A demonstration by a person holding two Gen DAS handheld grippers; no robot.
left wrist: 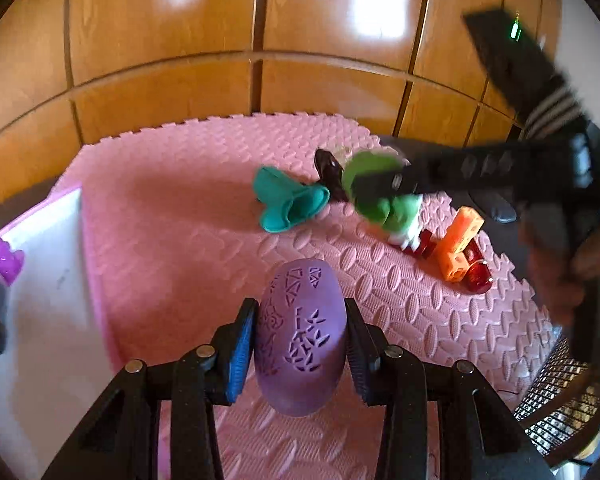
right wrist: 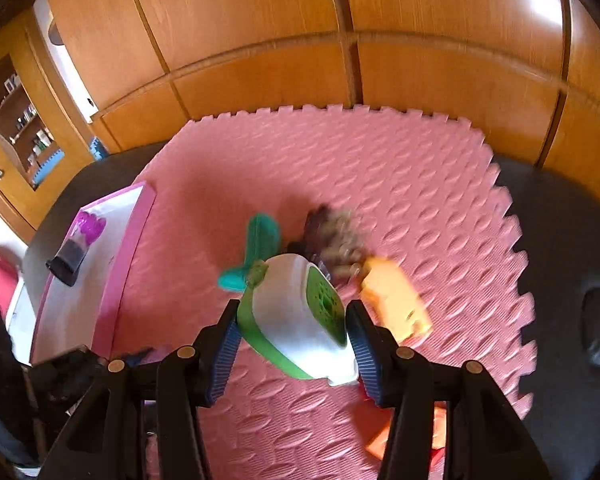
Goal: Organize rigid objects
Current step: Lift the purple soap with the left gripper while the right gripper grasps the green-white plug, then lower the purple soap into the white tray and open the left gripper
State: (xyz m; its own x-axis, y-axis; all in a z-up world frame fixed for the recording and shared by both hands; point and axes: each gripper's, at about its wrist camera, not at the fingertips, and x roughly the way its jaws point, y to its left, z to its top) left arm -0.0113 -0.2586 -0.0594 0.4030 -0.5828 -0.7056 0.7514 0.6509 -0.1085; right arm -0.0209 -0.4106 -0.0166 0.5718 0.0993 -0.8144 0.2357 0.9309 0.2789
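Note:
My left gripper (left wrist: 300,308) is shut on a purple egg-shaped piece with cut-out patterns (left wrist: 300,352), held just above the pink foam mat (left wrist: 172,216). The right gripper (right wrist: 294,308) is shut on a white and green toy (right wrist: 296,320), lifted off the mat. In the left wrist view that toy (left wrist: 400,212) hangs to the right of a teal piece (left wrist: 288,204). An orange cheese-shaped block (left wrist: 458,244) and a red piece (left wrist: 478,276) lie on the mat to the right. A dark brown item (left wrist: 328,168) lies behind the teal piece.
A white tray with a pink rim (right wrist: 132,232) stands at the mat's left edge and holds a purple toy (right wrist: 90,226) and a dark grey item (right wrist: 66,262). Wooden cupboard doors (left wrist: 300,40) close off the back. A mesh basket (left wrist: 556,400) sits at the near right.

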